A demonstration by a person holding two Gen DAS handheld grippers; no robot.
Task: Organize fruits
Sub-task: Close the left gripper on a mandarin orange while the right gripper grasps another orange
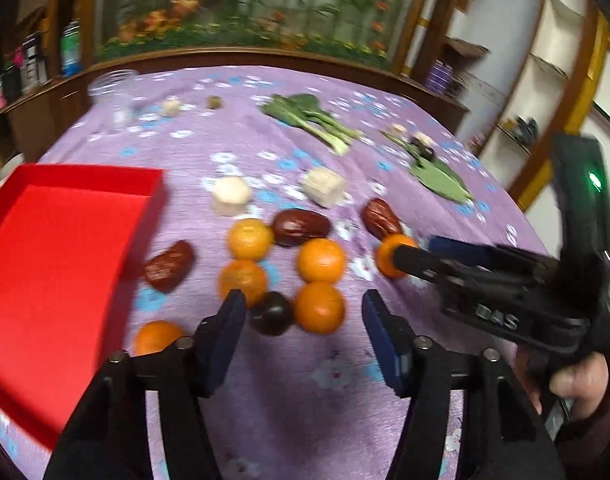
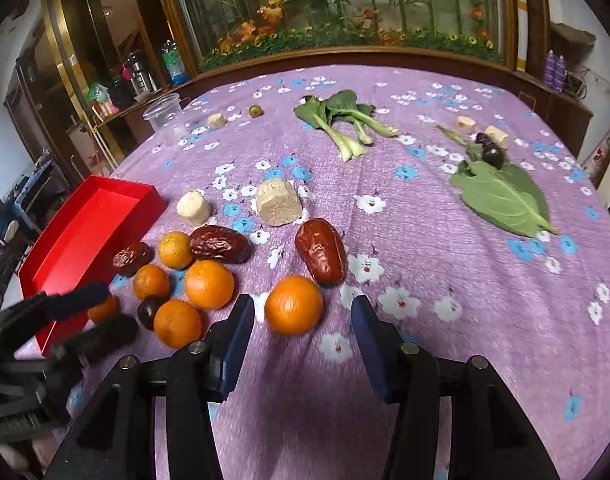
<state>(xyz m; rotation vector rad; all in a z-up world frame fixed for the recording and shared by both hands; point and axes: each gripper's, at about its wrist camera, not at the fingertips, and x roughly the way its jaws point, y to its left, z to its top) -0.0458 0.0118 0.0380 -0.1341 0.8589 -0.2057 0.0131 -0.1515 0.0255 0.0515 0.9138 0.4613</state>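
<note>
Right now both claws are hanging over a tabletop (image 2: 445, 280) covered in purple flowered cloth, and neither is holding anything. The right claw (image 2: 303, 316) is standing with its jaws wide apart, and a lone orange (image 2: 293, 305) is sitting on the cloth between the blue pads, touching neither as far as I can tell. Just beyond that orange a big red date (image 2: 321, 250) is lying, and behind it two pale beige chunks (image 2: 276, 202).

The left claw (image 1: 303, 312) is likewise spread apart, hovering above a tight cluster of fruit: four oranges (image 1: 321, 261) pressed close together, a dark plum (image 1: 271, 313) wedged among them just beside the left pad, and another red date (image 1: 301, 227) at the back of the group. One more orange (image 1: 157, 337) is resting near the wall of a red tray (image 1: 45, 264), which is sitting at the left edge of the tabletop, with a smaller date (image 1: 169, 266) just beside it.

Farther back, bok choy (image 2: 345, 120) and a broad green leaf (image 2: 503, 198) are lying well apart from the fruit, with a second dark plum (image 2: 492, 154) at the leaf's stem end. A clear plastic cup (image 2: 165, 115) is standing near the far left corner.
</note>
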